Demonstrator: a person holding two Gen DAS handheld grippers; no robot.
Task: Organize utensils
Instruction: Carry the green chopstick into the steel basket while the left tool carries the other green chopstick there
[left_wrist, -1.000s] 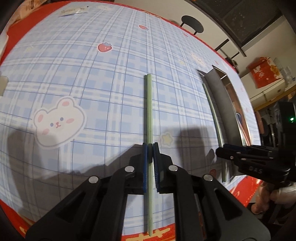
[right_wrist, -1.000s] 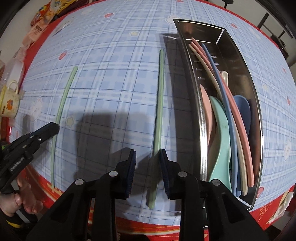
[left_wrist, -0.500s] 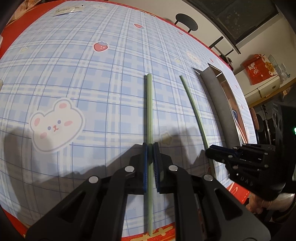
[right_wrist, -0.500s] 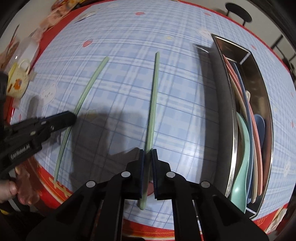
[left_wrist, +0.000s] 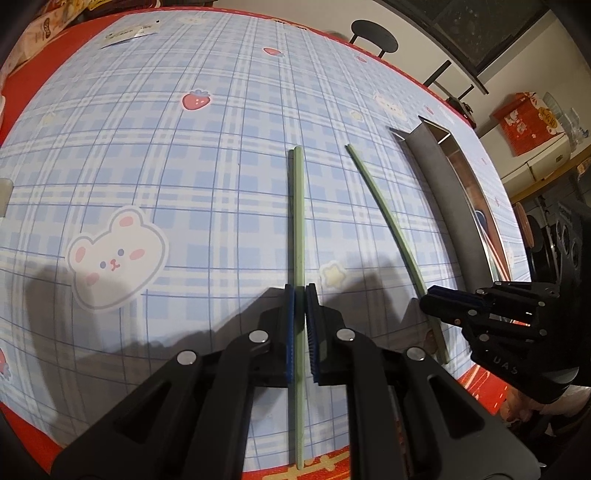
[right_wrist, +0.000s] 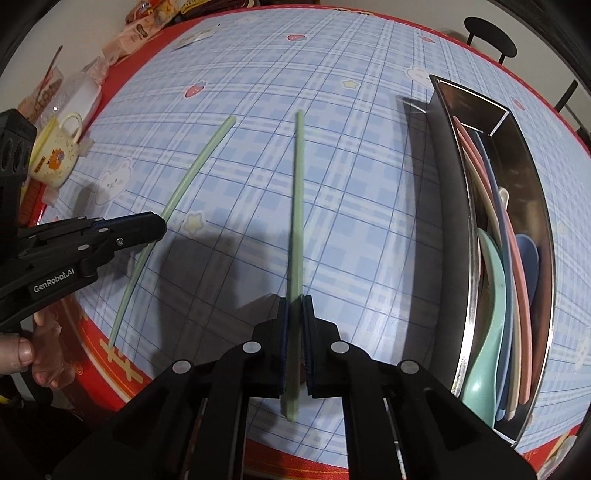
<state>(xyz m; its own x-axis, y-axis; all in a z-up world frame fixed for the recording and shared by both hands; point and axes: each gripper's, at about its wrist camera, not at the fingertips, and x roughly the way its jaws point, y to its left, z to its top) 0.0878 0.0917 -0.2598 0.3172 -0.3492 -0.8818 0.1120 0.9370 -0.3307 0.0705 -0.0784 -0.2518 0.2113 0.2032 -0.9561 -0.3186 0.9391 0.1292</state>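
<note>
Two pale green chopsticks are over the blue plaid tablecloth. My left gripper (left_wrist: 299, 291) is shut on the left chopstick (left_wrist: 298, 221), which also shows in the right wrist view (right_wrist: 177, 195). My right gripper (right_wrist: 294, 304) is shut on the right chopstick (right_wrist: 297, 206), seen from the left wrist view (left_wrist: 384, 218) too, and holds it lifted off the cloth, its far end tilted left. A long steel tray (right_wrist: 469, 266) on the right holds several pink, blue, cream and mint utensils (right_wrist: 491, 280).
A yellow mug (right_wrist: 55, 162), a clear bottle (right_wrist: 79, 96) and snack packets (right_wrist: 140, 29) stand at the table's left edge. A black stool (left_wrist: 373, 37) stands beyond the far edge. The red table border runs along the near edge (right_wrist: 110, 369).
My right gripper closed on the right chopstick beside the tray and moved it left, away from the tray, raising it. My left gripper stayed shut on the left chopstick.
</note>
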